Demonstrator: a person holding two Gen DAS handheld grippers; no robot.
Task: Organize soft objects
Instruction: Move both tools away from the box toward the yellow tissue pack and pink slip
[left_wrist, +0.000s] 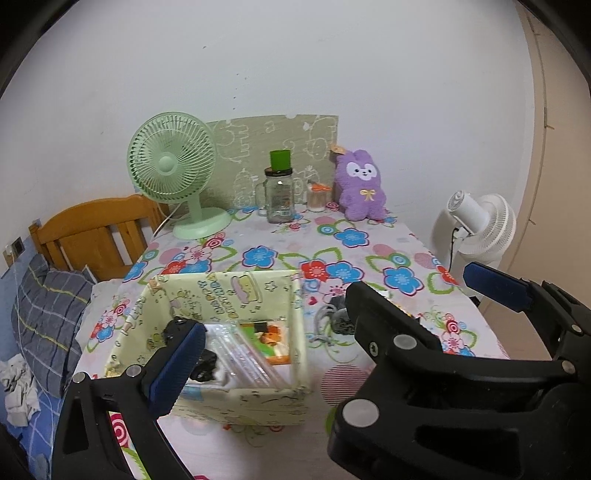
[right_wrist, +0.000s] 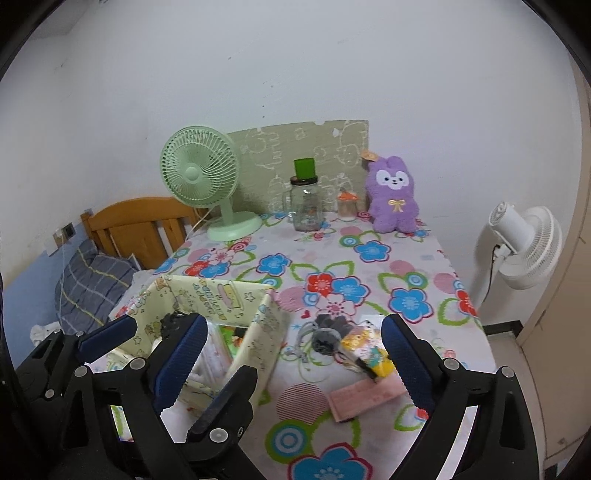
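Sitting on the flowered table (right_wrist: 369, 266), one cream fabric box (right_wrist: 221, 295) holds several packets, and just right of it lies a small heap: one grey bundle (right_wrist: 327, 334), one yellow packet (right_wrist: 365, 350), one pink cloth (right_wrist: 365, 397). Beyond the box stand one purple plush bunny (right_wrist: 393, 195), one glass jar (right_wrist: 306, 206), one green fan (right_wrist: 201, 175). Both grippers, left (left_wrist: 325, 317) and right (right_wrist: 291, 363), hold their fingers wide apart, gripping nothing.

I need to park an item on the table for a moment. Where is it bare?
Free: the flowered cloth between the green fan, the fabric bin and the purple plush. Crowded: right of the bin, around the grey socks, snack packet and pink cloth.
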